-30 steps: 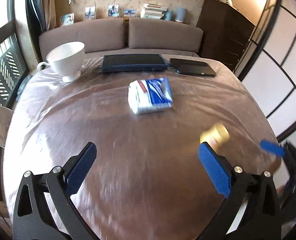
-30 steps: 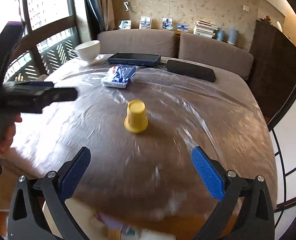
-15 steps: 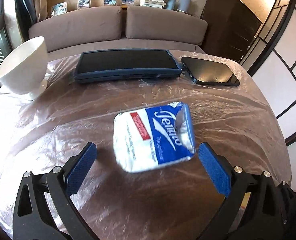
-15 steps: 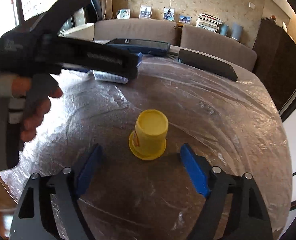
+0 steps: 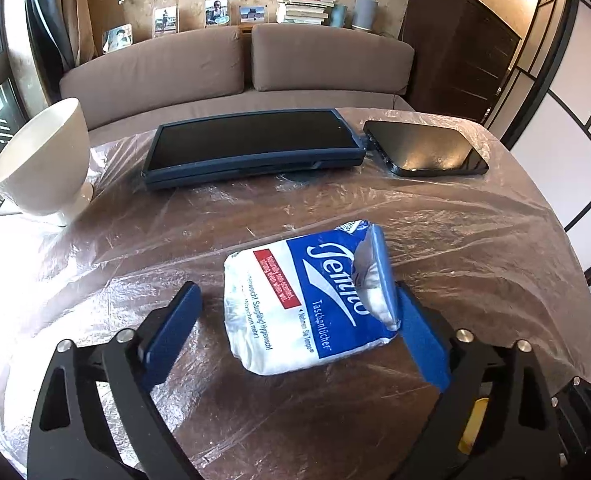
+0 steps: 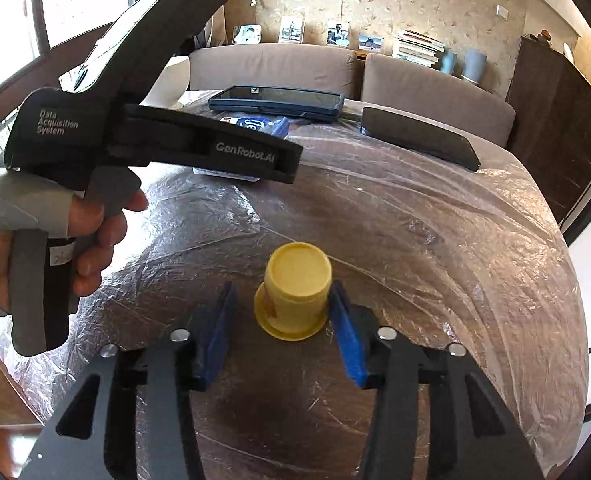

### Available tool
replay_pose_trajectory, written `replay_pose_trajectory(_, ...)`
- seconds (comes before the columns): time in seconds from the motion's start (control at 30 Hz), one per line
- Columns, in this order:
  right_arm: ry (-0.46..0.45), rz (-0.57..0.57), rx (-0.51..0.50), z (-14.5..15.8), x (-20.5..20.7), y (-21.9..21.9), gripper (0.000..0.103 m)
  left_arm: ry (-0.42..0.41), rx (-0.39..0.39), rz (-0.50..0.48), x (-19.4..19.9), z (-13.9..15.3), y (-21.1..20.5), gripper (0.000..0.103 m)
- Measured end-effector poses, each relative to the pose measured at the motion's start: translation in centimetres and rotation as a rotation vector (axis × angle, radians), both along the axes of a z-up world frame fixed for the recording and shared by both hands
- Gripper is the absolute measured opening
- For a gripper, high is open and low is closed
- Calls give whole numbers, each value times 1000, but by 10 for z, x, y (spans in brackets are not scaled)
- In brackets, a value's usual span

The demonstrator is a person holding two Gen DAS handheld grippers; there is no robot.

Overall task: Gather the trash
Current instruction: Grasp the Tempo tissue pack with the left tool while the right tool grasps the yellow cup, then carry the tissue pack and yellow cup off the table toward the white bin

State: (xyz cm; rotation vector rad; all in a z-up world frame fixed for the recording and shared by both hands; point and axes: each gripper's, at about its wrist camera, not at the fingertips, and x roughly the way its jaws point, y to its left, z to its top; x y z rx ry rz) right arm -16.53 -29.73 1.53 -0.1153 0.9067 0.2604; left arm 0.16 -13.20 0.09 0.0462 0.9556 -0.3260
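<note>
Now both grippers straddle their trash, jaws closing: left gripper (image 5: 295, 320) around the tissue pack (image 5: 307, 304) mid-frame, right gripper (image 6: 283, 328) around the upturned yellow cup (image 6: 295, 288), not yet clamped.

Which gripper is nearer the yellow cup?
Right. The right gripper brackets the yellow cup, fingers closing; the left gripper is farther, around the tissue pack.

We see the tissue pack (image 5: 307, 304) on the tabletop (image 5: 475, 248), tablet (image 5: 251, 148) behind it, cup (image 5: 43, 164) far left.
</note>
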Motion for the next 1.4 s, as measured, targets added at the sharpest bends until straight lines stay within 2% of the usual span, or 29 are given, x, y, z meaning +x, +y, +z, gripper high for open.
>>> replay_pose_trajectory(0.1, -2, -1, -1, 1, 3, -1, 37, -8, -1, 1, -1, 1, 1, 86)
replay_pose_trajectory(0.33, -11, -19, 0, 4, 9, -8, 37, -11, -22, -1, -3, 4, 2, 59)
replay_pose_trajectory(0.47, -18, -19, 5, 8, 8, -9, 37, -1, -49, 9, -2, 6, 6, 54)
replay_pose_trajectory(0.97, -19, -13, 7, 15, 5, -9, 37, -8, -82, 20, -9, 17, 15, 52)
replay_pose_trajectory(1.4, 24, -35, 21, 16, 10, -18, 37, 4, -92, 26, -24, 22, 21, 52)
